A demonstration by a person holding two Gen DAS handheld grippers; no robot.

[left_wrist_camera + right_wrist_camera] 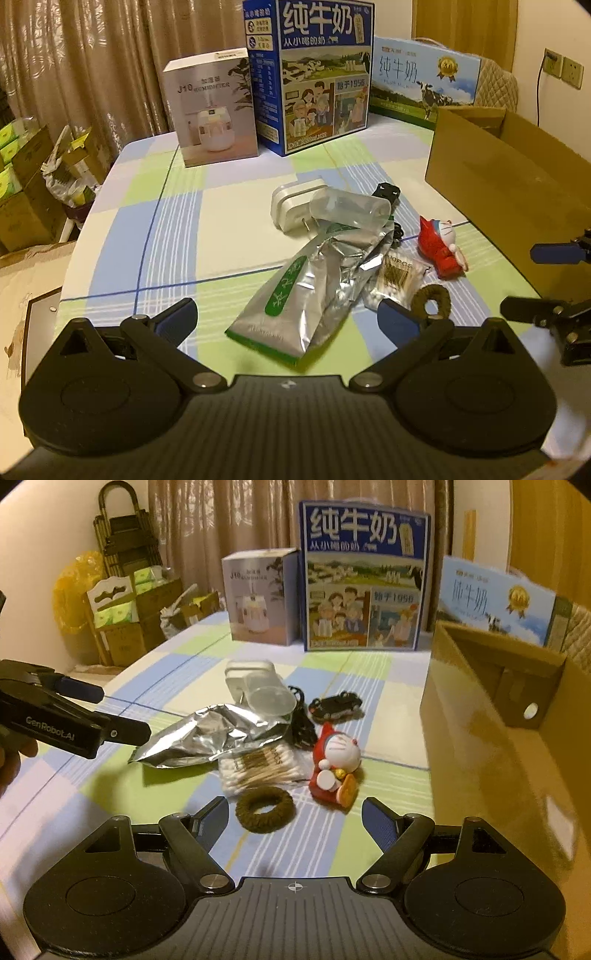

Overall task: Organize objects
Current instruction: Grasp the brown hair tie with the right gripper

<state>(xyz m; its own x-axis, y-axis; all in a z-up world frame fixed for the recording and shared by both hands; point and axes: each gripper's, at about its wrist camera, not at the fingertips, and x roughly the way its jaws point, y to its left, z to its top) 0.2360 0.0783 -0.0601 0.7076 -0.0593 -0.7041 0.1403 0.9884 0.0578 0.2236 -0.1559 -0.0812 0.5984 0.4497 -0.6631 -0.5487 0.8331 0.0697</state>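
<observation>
The brown hair tie (265, 811) lies on the worktop (388, 709) just ahead of the right hand-held gripper (295, 818), near its left finger. The silver foil pouch (295, 295) lies between the fingers of the left hand-held gripper (286, 321). Both hand-held grippers are released and grasp nothing. A cardboard box (491, 738) stands to the right.
</observation>
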